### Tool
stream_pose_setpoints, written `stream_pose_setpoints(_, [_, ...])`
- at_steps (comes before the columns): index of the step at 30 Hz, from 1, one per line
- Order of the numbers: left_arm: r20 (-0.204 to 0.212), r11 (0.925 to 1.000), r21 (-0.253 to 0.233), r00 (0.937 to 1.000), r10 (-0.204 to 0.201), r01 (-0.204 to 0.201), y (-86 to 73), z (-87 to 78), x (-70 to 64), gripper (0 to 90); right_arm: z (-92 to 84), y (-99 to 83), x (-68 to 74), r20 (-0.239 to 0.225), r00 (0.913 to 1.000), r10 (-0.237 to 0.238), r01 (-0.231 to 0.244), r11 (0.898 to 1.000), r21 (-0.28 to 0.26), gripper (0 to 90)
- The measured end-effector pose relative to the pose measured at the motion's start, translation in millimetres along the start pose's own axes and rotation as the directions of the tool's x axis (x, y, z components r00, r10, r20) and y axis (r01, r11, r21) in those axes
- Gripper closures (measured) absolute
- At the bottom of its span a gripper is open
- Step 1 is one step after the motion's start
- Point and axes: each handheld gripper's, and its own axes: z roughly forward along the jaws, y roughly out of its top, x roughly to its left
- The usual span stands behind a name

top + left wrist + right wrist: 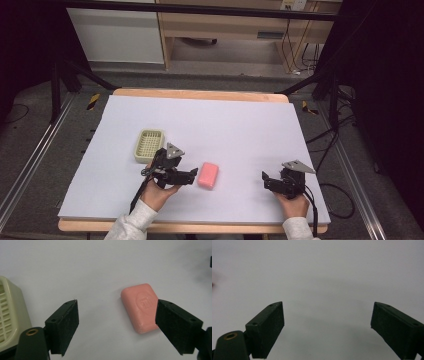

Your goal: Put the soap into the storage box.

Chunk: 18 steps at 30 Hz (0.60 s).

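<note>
White surface (240,125) carries a pink soap bar (208,175) just right of the left tool (194,175), whose jaws gape wide and empty. Its long axis runs near to far. The right tool (266,179), also wide and empty, sits well apart.

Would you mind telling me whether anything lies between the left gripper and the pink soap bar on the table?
Nothing visible does. The left gripper has its jaws open with only bare white table sheet between them and the pink soap bar, which lies just ahead by one jaw. The cream soap dish sits off to the other side.
</note>
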Motion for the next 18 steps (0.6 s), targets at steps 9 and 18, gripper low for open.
stream_pose_setpoints(9, [0.014, 0.9999, 0.012, 0.9998, 0.011, -0.011, 5.6, 9.7, -10.3, 18.9, -0.1, 0.1, -0.1, -0.001, 1.0, 0.001, -0.001, 1.0, -0.002, 11.8])
stream_pose_setpoints(18, [0.017, 0.9989, 0.04, 0.9996, 0.023, -0.023, 9.2, 19.4, -17.0, 19.7, 0.0, 0.1, 0.4, -0.004, 1.0, 0.004, -0.004, 1.0, 0.0, 11.9])
